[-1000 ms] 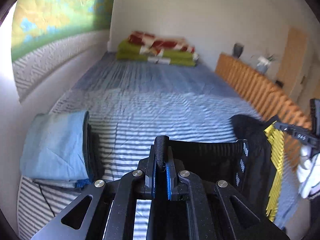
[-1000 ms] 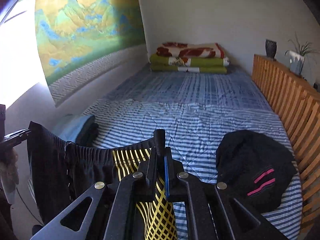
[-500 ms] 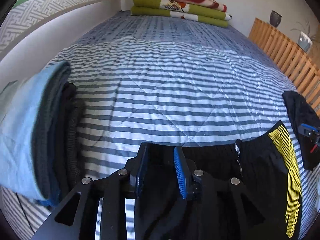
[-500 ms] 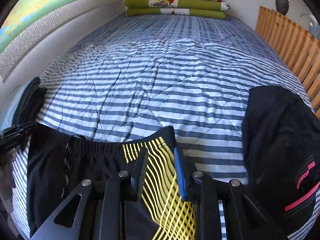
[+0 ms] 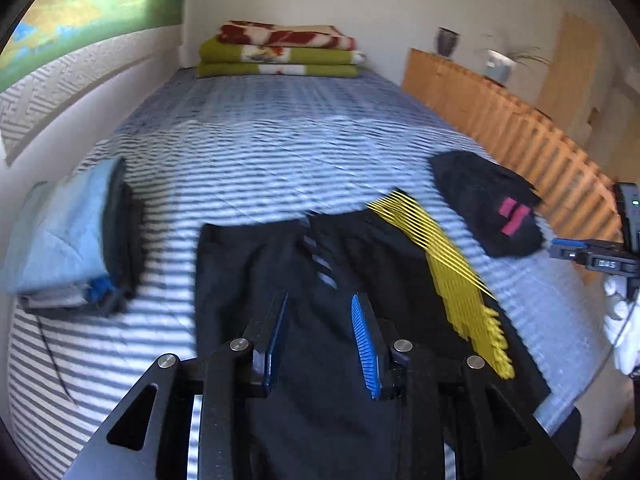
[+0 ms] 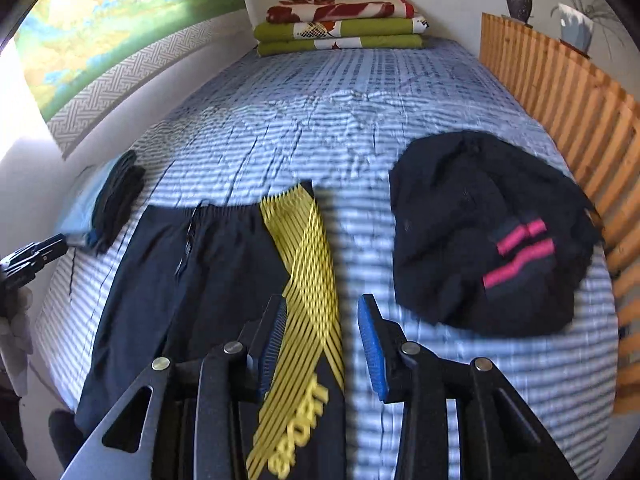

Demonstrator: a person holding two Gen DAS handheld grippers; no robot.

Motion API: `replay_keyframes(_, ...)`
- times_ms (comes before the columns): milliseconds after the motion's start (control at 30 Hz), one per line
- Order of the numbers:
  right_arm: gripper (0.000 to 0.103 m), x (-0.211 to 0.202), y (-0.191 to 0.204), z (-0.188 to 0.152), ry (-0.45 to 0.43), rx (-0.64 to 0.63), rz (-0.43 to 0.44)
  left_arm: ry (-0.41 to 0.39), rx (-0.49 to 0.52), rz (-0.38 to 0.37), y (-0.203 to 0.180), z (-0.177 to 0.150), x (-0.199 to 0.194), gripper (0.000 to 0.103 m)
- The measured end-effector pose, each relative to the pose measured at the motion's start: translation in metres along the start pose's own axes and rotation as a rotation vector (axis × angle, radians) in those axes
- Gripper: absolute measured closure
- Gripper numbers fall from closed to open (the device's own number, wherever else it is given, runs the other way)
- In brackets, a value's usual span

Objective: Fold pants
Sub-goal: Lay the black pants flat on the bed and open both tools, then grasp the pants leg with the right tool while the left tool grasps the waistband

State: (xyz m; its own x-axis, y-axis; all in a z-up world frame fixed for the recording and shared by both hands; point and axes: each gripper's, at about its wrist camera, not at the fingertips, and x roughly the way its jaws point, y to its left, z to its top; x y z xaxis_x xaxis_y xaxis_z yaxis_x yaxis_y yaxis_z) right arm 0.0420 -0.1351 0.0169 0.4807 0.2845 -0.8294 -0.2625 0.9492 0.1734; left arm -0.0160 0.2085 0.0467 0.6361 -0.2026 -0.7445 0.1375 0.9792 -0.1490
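Observation:
Black pants (image 5: 256,264) with a yellow striped side panel (image 5: 452,268) lie spread flat on the striped bed (image 5: 280,140), waistband toward the far end. My left gripper (image 5: 319,300) hovers over the pants' left half. Its jaws are opening and nothing is pinched between them. In the right wrist view the same pants (image 6: 208,264) lie below my right gripper (image 6: 322,300), which hangs over the yellow panel (image 6: 312,264). Its jaws are opening too, and the pads do not touch the cloth. Each gripper also shows at the edge of the other's view.
A crumpled black garment with pink stripes (image 6: 488,232) lies to the right of the pants. On the left sits a folded stack with a light blue top (image 5: 68,236). Folded blankets (image 5: 280,52) are at the far end. A wooden slatted rail (image 6: 560,92) lines the right side.
Both grippers were shut on the pants' waistband and have let go. The pants now lie flat on the bed. Both grippers have drawn back toward the near edge.

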Motion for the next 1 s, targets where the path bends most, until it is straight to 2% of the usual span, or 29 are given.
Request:
replay_keyframes(200, 0.069, -0.047, -0.031, -0.093, -0.005, 0.078, -0.016, 0.099, 0.125, -0.192, -0.128, -0.076, 0.019, 0.069)
replay_keyframes(333, 0.069, -0.064, -0.059, -0.135, 0.006, 0.181, -0.027, 0.221, 0.205, -0.31, -0.22, -0.123, 0.051, 0.069)
replay_keyframes(400, 0.069, -0.072, -0.072, -0.15, 0.005, 0.213, -0.055, 0.257, 0.227, -0.359, -0.259, -0.142, 0.062, 0.069)
replay_keyframes(500, 0.069, -0.08, -0.088, -0.162, 0.005, 0.25, -0.065, 0.286, 0.278, -0.369, -0.308, -0.165, 0.076, 0.067)
replay_keyframes(567, 0.069, -0.083, -0.094, -0.166, 0.001, 0.258, -0.071, 0.302, 0.294, -0.349, -0.333, -0.174, 0.088, 0.057)
replay_keyframes(700, 0.069, -0.085, -0.104, -0.17, -0.006, 0.277, -0.074, 0.29, 0.335, -0.25, -0.355, -0.184, 0.11, 0.055)
replay_keyframes(800, 0.069, -0.083, -0.107, -0.171, -0.003, 0.273, -0.071, 0.315, 0.326, -0.238, -0.356, -0.189, 0.12, 0.056)
replay_keyframes(867, 0.069, -0.082, -0.107, -0.171, -0.001, 0.265, -0.067, 0.303, 0.333, -0.236, -0.355, -0.188, 0.126, 0.062)
replay_keyframes(933, 0.069, -0.078, -0.106, -0.167, -0.001, 0.26, -0.065, 0.3, 0.345, -0.242, -0.353, -0.187, 0.129, 0.097)
replay_keyframes(1000, 0.069, -0.073, -0.106, -0.16, -0.001, 0.261, -0.056, 0.316, 0.338, -0.278, -0.35, -0.182, 0.136, 0.101)
